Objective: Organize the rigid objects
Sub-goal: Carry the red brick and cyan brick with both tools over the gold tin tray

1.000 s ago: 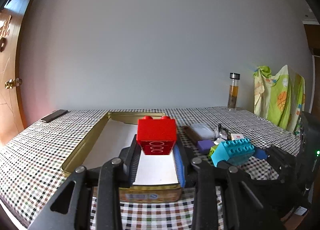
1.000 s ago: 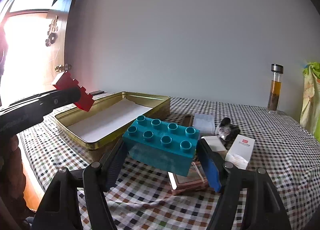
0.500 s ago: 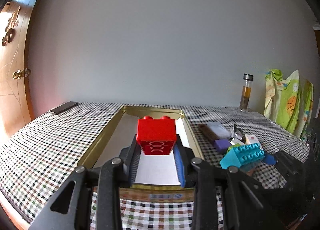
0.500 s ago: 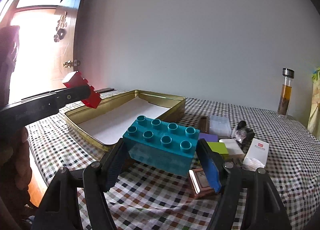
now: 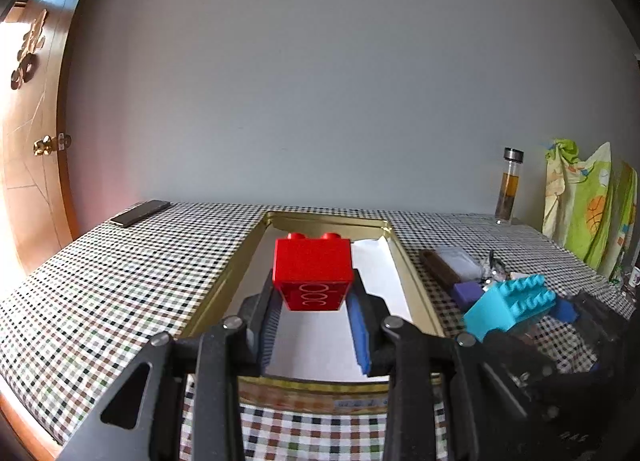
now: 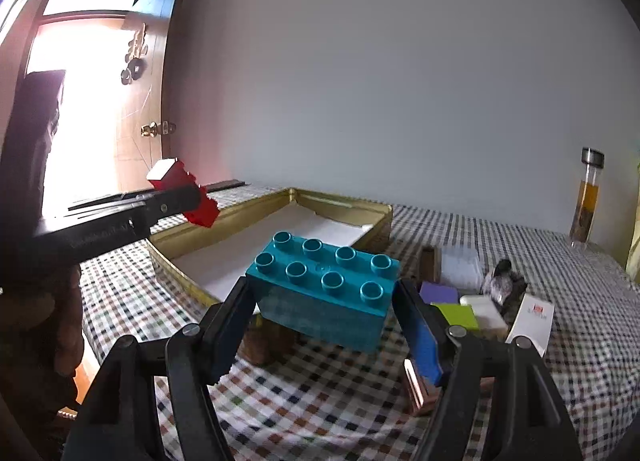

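Note:
My left gripper (image 5: 313, 293) is shut on a red brick (image 5: 313, 271) and holds it in the air over the near end of a gold tin tray (image 5: 416, 293) lined with white paper. In the right wrist view the red brick (image 6: 184, 193) hangs above the tray's near left rim (image 6: 224, 217). My right gripper (image 6: 324, 301) is shut on a teal eight-stud brick (image 6: 326, 293) and holds it above the table, just right of the tray. The teal brick also shows in the left wrist view (image 5: 508, 309).
Small items lie right of the tray: a purple block (image 6: 438, 293), a lime block (image 6: 458, 315), a white box (image 6: 534, 319), a clear case (image 6: 458, 267), a brown bar (image 6: 428, 265). A glass bottle (image 6: 586, 201) stands at the back right. A dark phone (image 5: 140, 213) lies far left.
Both grippers have risen and shifted left with their bricks. The left gripper now lines up over the tray's near end; the tray sits more centred in its view.

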Motion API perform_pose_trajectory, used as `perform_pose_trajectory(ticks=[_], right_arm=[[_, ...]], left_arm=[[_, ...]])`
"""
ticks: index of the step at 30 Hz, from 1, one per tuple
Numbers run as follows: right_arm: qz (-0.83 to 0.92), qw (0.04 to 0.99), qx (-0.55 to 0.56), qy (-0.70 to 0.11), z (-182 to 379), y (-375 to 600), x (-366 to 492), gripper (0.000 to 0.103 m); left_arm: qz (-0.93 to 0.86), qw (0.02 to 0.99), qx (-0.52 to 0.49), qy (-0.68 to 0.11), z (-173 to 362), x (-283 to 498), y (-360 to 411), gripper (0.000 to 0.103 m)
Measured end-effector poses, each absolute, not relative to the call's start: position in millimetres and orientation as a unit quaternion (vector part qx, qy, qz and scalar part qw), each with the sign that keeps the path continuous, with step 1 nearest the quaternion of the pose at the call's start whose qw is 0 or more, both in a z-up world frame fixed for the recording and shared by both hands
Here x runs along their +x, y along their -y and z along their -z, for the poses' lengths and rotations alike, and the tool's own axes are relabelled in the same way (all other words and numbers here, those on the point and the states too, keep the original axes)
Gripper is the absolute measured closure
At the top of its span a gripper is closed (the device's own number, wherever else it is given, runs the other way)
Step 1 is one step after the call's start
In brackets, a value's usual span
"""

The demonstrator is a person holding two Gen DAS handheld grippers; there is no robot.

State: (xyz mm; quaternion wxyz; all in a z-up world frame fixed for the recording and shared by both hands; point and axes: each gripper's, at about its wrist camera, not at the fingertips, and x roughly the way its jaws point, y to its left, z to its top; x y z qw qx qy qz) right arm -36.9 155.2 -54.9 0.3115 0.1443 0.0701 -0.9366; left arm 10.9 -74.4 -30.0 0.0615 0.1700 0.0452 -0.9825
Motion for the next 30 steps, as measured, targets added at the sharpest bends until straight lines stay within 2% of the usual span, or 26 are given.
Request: perform_pose_trajectory(ticks=[30], right_arm=[[0.919, 0.346, 0.174, -0.074, 19, -105, -116, 0.03]], left_arm=[[0.963, 0.051, 0.262, -0.026, 31, -68, 101, 0.072]])
